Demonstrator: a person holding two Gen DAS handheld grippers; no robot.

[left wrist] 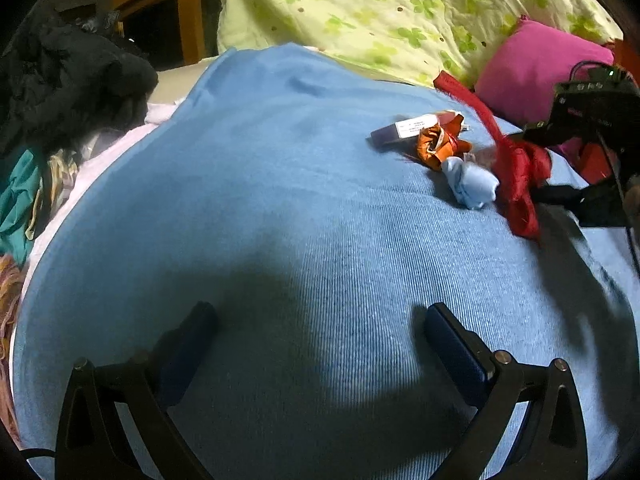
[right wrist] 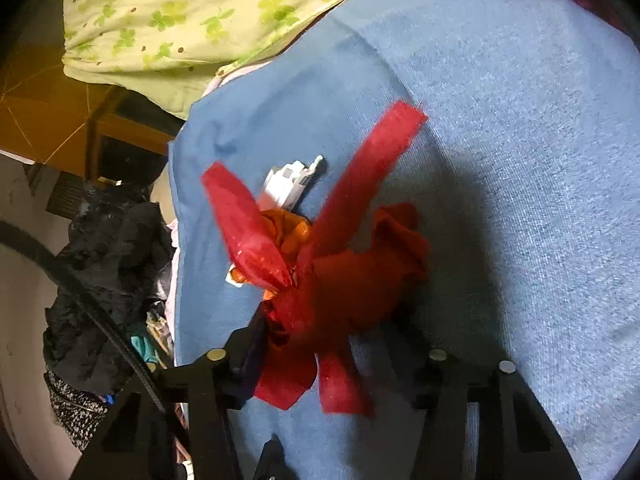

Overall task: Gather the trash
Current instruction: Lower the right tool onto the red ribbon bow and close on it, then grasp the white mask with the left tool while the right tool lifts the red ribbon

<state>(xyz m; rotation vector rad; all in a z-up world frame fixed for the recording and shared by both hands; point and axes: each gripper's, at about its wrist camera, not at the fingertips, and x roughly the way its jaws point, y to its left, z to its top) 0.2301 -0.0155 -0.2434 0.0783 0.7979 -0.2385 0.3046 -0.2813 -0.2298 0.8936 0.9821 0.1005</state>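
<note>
A bunch of red fabric strips point(right wrist: 340, 280) fills the space between my right gripper's point(right wrist: 324, 320) jaws, which are shut on it; loose ends stick out above and below. In the left wrist view the same red bunch point(left wrist: 516, 176) sits in the right gripper point(left wrist: 534, 162) at the right edge. Beside it on the blue blanket point(left wrist: 280, 160) lie a crumpled orange wrapper point(left wrist: 436, 144), a small dark box with a white label point(left wrist: 400, 130) and a light blue wad point(left wrist: 472, 184). My left gripper point(left wrist: 320, 316) hovers open over bare blanket, with nothing between its fingers.
A green clover-print quilt point(left wrist: 380, 8) and a pink pillow point(left wrist: 532, 68) lie behind the trash. A heap of black clothing point(left wrist: 68, 88) and mixed fabrics sits off the blanket's left edge, seen as a black heap point(right wrist: 108, 260) in the right wrist view. Wooden furniture point(left wrist: 188, 12) stands at the back left.
</note>
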